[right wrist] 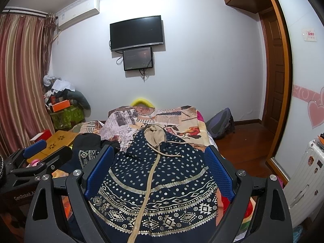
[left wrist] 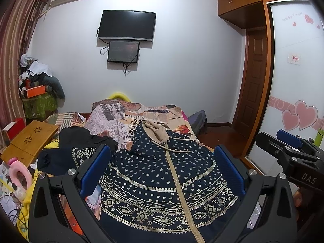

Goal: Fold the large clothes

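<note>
Navy patterned hoodie [left wrist: 162, 182] spread zip-up on bed [left wrist: 178, 119] — flat for folding. Left gripper [left wrist: 162, 170] and right gripper [right wrist: 160, 170] both wide open, empty — poised above hem.

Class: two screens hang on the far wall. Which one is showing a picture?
The smaller screen, hung just below the big television; it shows a dim image, while the television is blank black.

- Straight ahead of my tools, a pale wall [left wrist: 182, 60] carries a dark television [left wrist: 127, 25] above a smaller screen [left wrist: 123, 51].
- To their left, striped curtains [right wrist: 22, 70] and an air conditioner [right wrist: 79, 13].
- To their right, a wooden door [left wrist: 253, 85] and wood floor [right wrist: 243, 141].
</note>
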Tool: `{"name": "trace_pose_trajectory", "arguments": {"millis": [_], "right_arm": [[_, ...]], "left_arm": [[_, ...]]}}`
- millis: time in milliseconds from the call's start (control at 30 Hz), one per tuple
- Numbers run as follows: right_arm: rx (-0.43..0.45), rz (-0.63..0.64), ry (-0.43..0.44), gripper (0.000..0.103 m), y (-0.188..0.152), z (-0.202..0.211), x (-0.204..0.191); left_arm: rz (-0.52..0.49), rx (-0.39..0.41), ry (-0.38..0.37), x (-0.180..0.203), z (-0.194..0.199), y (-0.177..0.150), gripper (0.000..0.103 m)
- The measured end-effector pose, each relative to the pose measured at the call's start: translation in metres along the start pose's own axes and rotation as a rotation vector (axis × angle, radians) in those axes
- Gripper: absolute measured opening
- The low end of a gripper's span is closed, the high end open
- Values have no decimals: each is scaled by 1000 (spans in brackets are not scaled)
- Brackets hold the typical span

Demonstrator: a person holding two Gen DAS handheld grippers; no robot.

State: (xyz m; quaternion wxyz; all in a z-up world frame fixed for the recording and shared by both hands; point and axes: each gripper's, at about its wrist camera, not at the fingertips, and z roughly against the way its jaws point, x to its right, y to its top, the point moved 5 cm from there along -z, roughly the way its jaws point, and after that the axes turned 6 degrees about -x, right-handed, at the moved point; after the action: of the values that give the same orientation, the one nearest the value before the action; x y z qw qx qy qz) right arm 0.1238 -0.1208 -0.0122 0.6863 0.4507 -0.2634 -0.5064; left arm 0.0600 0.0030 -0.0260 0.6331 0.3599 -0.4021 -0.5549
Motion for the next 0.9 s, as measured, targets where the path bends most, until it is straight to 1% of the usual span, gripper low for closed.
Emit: {"name": "trace_pose_trajectory", "arguments": {"millis": [233,467,600,733,900], "right_arm": [[-13,9,-27,89,1,-8,-3],[-18,27,-48,89,8,-22,-5],[-28,38,-67,89,11,-37,-6],[-46,53,-115,89,12,-58,-3],[-88,64,-165,89,9,-91,3]], "left_arm": [[17,-13,1,-11,-10,1,103],[49,-13,43,-37,-29,5,103],[63,-2,88,-63,-42,13,103],[85,7,129,-95,-56,23,103],[152,0,225,-159,-79,28,103]]}}
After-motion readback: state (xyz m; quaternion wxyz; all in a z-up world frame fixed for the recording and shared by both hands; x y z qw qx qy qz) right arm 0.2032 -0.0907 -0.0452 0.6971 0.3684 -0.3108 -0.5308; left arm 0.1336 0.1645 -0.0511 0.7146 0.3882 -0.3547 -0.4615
